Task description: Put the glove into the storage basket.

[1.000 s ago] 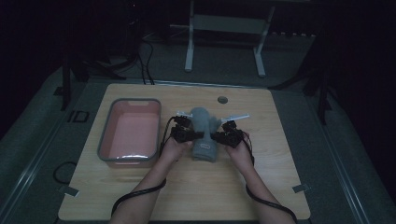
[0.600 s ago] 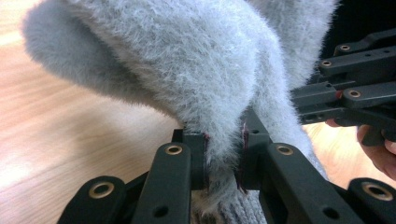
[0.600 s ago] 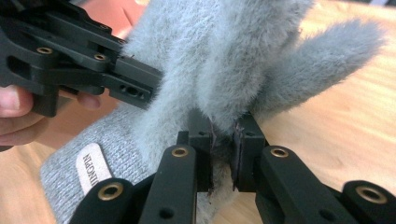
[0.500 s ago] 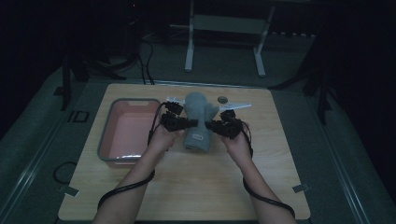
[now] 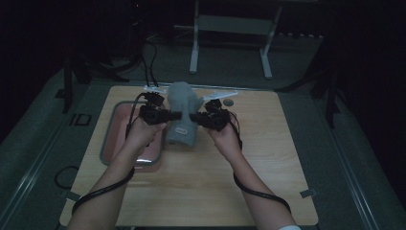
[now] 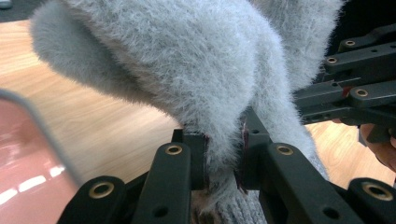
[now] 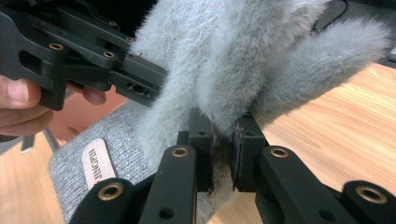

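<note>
Left gripper (image 5: 173, 115) and right gripper (image 5: 197, 117): both are pinching the grey fuzzy mitten (image 5: 183, 111) between closed jaws, holding it above the wooden table (image 5: 268, 163). Pink tray (image 5: 111, 139): lying just left. Small round disc (image 5: 229, 102): resting beyond.

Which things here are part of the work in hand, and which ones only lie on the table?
In the work:
- grey fluffy hat, pinched on both sides
- left gripper
- right gripper

Only lying about:
- pink tray on the table
- small dark round thing, too small to identify
</note>
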The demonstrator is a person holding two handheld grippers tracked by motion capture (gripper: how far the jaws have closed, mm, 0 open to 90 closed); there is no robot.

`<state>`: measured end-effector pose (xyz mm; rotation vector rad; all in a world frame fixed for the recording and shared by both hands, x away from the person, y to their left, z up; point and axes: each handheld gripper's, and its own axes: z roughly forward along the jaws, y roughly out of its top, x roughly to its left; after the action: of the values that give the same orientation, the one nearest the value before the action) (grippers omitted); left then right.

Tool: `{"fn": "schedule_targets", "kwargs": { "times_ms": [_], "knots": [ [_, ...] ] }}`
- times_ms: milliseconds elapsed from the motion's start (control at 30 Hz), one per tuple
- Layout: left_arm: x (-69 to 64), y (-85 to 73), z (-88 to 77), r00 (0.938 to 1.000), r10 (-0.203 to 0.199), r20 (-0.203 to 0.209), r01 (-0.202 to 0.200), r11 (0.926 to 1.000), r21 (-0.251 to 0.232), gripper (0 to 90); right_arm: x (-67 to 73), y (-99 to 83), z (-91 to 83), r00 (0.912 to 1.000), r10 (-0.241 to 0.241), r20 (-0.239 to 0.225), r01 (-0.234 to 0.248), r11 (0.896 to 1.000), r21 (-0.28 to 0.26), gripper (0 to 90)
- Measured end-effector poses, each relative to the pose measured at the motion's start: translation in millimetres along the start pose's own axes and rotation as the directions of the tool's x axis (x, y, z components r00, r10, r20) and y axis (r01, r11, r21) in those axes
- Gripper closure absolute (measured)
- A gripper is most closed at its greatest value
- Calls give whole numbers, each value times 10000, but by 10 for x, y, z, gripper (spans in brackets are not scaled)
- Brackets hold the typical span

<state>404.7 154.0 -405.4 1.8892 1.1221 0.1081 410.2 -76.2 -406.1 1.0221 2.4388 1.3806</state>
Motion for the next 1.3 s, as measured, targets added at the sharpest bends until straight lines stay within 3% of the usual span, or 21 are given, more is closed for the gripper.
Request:
{"fn": "schedule_targets", "kwargs": {
  "times_ms": [333,567,733,900,1100,1267,1300],
  "knots": [
    [348,-121,-500,9956,-538,-767,537,9986,-28,785,364,286,427,9963,-396,-760,406,9991,121,816],
    [672,-363,-657,9885,-1029,-1109,1066,9939,276,785,600,297,838,9926,-434,-1136,500,9972,560,817],
    [901,-608,-557,9799,-1608,-1180,1687,9838,600,785,676,189,1143,9940,-282,-1060,415,9912,1260,817],
    [1026,-795,-356,9694,-2004,-1415,2154,9715,993,785,654,22,1405,9965,-75,-837,246,9784,2054,818],
    [1097,-895,-137,9604,-2224,-1678,2471,9581,1450,784,623,-87,1577,9998,-114,-188,164,9577,2875,817],
    [1148,-923,-63,9532,-2451,-1771,2735,9486,1593,784,650,-126,1644,9992,-325,218,243,9515,3066,813],
    [1149,-918,-34,9511,-2307,-2056,2692,9451,1850,783,677,-119,1682,9978,-551,361,405,9453,3237,805]
  ]
}}
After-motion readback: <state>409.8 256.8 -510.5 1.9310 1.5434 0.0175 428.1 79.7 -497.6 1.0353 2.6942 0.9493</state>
